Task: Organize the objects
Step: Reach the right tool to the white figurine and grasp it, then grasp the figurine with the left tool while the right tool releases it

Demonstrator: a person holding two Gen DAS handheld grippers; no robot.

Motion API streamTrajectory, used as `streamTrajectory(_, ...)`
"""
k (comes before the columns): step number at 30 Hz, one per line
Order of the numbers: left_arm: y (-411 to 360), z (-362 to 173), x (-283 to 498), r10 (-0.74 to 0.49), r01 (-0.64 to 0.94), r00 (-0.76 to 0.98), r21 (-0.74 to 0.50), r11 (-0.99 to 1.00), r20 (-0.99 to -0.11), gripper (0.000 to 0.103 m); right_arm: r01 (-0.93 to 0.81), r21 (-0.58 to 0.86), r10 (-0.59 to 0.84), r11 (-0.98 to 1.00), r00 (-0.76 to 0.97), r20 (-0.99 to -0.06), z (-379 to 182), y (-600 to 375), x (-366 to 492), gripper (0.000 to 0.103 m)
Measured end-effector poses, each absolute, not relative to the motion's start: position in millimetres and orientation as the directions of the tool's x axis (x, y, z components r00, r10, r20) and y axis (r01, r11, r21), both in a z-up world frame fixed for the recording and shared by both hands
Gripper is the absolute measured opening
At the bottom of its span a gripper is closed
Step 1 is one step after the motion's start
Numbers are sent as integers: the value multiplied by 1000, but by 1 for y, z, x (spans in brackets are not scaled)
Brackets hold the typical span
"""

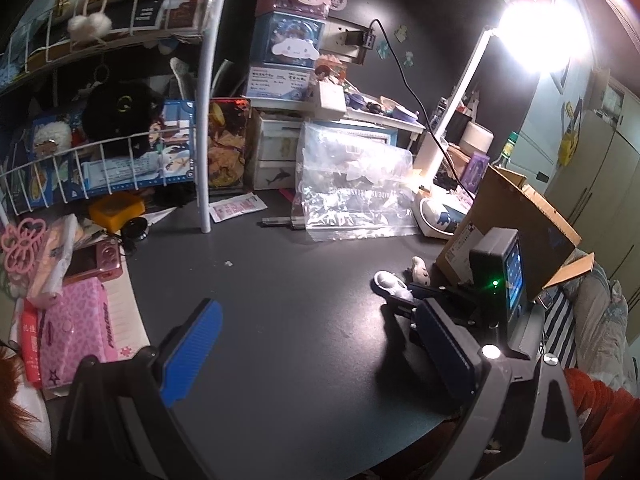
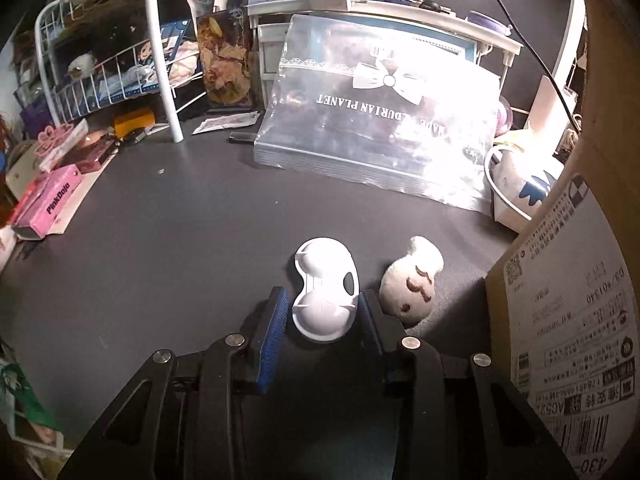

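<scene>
A white peanut-shaped plastic case (image 2: 325, 292) lies on the dark desk (image 2: 180, 248). My right gripper (image 2: 322, 308) has its blue pads on either side of the case's near half, touching or nearly touching it. A small grey plush toy (image 2: 412, 282) lies just right of the case, beside the right finger. In the left wrist view the case (image 1: 391, 282) and plush (image 1: 420, 270) show at the right, with the right gripper (image 1: 404, 300) at them. My left gripper (image 1: 316, 344) is wide open and empty above the bare desk.
An open cardboard box (image 2: 568, 288) stands close on the right. A stack of clear plastic bags (image 2: 380, 128) leans at the back. A white wire rack (image 1: 120, 152) and a pink box (image 2: 48, 200) crowd the left. A bright desk lamp (image 1: 536, 36) stands at the back right.
</scene>
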State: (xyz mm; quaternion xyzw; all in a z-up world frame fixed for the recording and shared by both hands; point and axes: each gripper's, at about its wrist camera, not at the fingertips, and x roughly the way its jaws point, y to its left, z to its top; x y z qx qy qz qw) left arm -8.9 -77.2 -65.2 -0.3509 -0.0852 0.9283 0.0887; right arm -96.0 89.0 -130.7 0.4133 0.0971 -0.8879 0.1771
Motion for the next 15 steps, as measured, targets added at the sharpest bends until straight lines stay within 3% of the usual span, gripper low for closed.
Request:
streamTrajectory(11, -70, -70, -8, 327, -186, -696, -280, -942, -639, 94, 672, 84, -515, -736, -475, -714, -96, 56, -52, 28)
streamTrajectory(13, -71, -66, -6, 360, -205, -693, -308, -929, -625, 79, 722, 93, -568, -685, -451, -688, -78, 49, -40, 28)
streamTrajectory(15, -72, -60, -5, 399, -226, -688, -343, -911, -606, 71, 759, 89, -607, -645, -437, -664, -60, 44, -30, 28)
